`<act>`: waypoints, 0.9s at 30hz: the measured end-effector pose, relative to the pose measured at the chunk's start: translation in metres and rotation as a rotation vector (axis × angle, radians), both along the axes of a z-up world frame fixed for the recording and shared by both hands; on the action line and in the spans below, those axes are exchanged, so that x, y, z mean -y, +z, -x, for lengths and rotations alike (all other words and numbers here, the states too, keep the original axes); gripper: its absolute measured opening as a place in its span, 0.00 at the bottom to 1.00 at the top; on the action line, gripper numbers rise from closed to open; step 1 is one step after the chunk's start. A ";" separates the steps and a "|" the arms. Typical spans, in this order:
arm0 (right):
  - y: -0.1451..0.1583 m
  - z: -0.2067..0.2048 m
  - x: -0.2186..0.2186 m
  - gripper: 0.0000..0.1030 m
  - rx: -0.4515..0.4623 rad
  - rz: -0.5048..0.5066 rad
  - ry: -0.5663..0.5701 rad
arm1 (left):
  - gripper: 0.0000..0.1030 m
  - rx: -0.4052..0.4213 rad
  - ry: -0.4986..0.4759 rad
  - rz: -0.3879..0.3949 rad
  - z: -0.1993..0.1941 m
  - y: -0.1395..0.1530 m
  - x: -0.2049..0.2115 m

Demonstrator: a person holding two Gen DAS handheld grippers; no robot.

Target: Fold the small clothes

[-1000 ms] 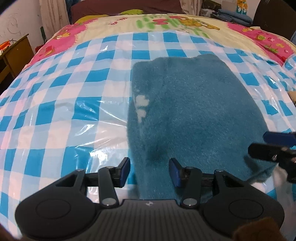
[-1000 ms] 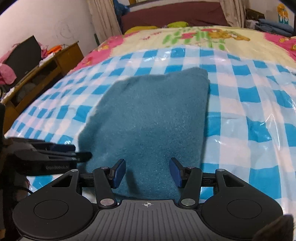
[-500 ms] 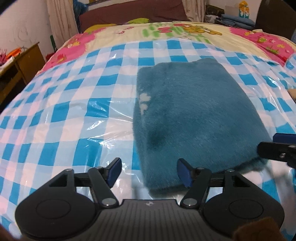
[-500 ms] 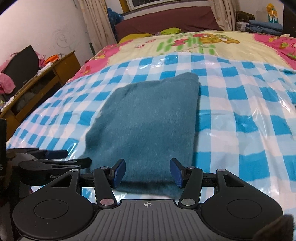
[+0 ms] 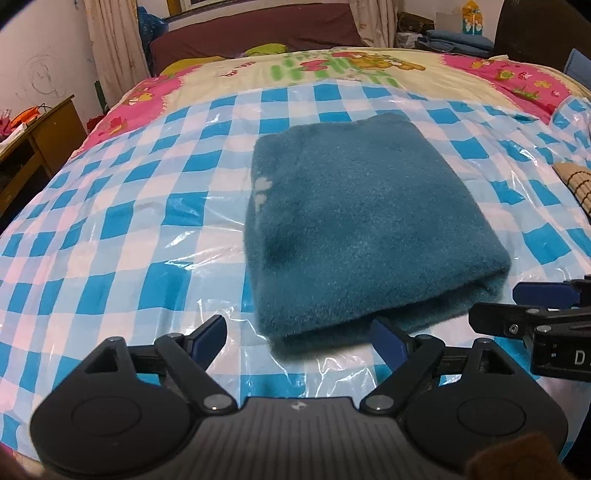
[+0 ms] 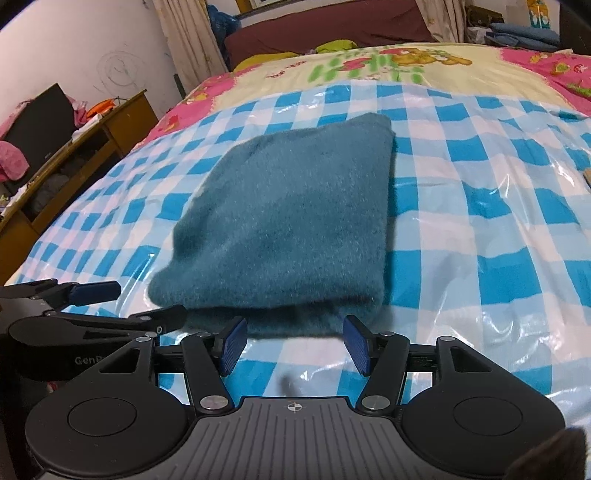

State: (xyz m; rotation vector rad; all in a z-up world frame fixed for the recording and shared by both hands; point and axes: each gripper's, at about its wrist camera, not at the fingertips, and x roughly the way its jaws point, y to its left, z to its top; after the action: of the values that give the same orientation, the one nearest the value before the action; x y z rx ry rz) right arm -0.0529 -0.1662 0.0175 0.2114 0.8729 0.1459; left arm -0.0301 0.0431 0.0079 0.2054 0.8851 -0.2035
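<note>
A: 1 bed fills both views; over its cartoon bedspread (image 5: 351,70) lies a blue-and-white checked plastic sheet (image 5: 122,206), and on that sheet, about mid-bed, sits the teal fleece garment (image 5: 362,221), folded into a thick pad.

B: What changed in the last second?

A: Both claws have come back off the near hem; a second ago the fleece sat between each pair of pads, now it lies beyond their tips. The left gripper (image 5: 299,334) has just been opening and its jaws stand wide apart with nothing between them; the right gripper (image 6: 291,345) has also just spread a little, jaws apart and empty, with the cloth edge just past them.

B: So for the task?

A: I judge this fold released and done; the bundle holds its shape unaided, so either 1 more fold or setting it aside comes next.

B: Which way does it lie?

A: Its long axis runs away from the person toward the headboard (image 6: 332,26), leaning slightly left in the left wrist view; the rounded, doubled edge faces the grippers, and the far short edge points at the pillows. 2 small pale patches (image 5: 263,190) mark its left side.
</note>
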 end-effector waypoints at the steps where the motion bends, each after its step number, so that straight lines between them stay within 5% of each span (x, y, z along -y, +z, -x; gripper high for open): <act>1: -0.001 0.001 0.000 0.56 -0.003 -0.002 -0.001 | 0.89 0.001 0.003 -0.003 0.001 -0.001 0.000; 27: -0.017 0.008 -0.006 0.58 -0.044 -0.002 -0.002 | 0.93 -0.066 0.041 0.003 0.006 -0.017 -0.006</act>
State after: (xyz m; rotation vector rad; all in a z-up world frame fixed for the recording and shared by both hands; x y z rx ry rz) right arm -0.0609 -0.1602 0.0001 0.2175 0.9162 0.1406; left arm -0.0364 0.0494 -0.0091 0.1786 0.9534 -0.1742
